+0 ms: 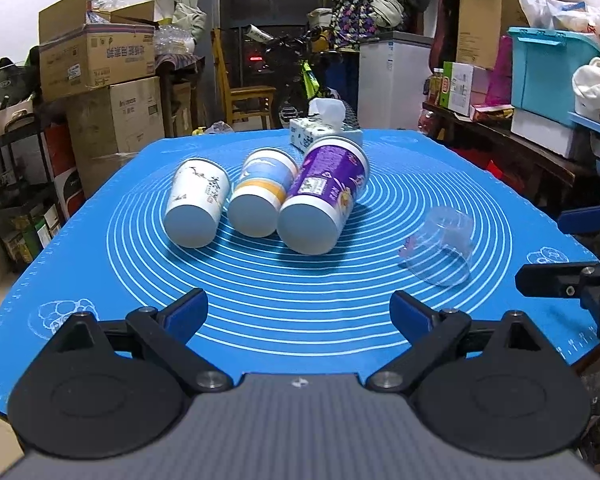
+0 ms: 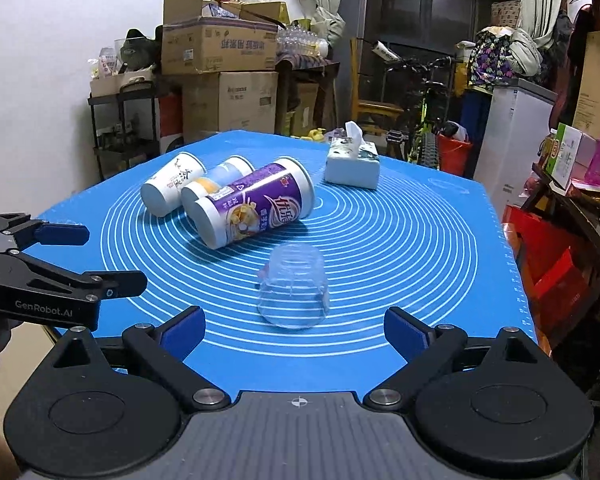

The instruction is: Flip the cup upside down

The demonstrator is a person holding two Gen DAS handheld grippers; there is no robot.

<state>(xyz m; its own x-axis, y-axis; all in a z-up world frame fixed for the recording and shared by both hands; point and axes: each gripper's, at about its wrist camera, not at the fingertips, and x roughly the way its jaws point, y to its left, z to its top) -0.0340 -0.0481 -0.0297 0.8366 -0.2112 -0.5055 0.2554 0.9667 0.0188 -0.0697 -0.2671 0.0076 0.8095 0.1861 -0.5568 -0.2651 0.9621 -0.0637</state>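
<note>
On the blue mat, the clear cup stood upside down just ahead of the right gripper, beside three tipped paper cups. Both the right and left gripper gaped wide, holding nothing.

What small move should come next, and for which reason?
Probably the open right gripper should ease forward so its fingers flank the clear plastic cup, which stands mouth-down on the blue ringed mat just ahead. The three paper cups lie on their sides farther off; the open left gripper faces those.
</note>
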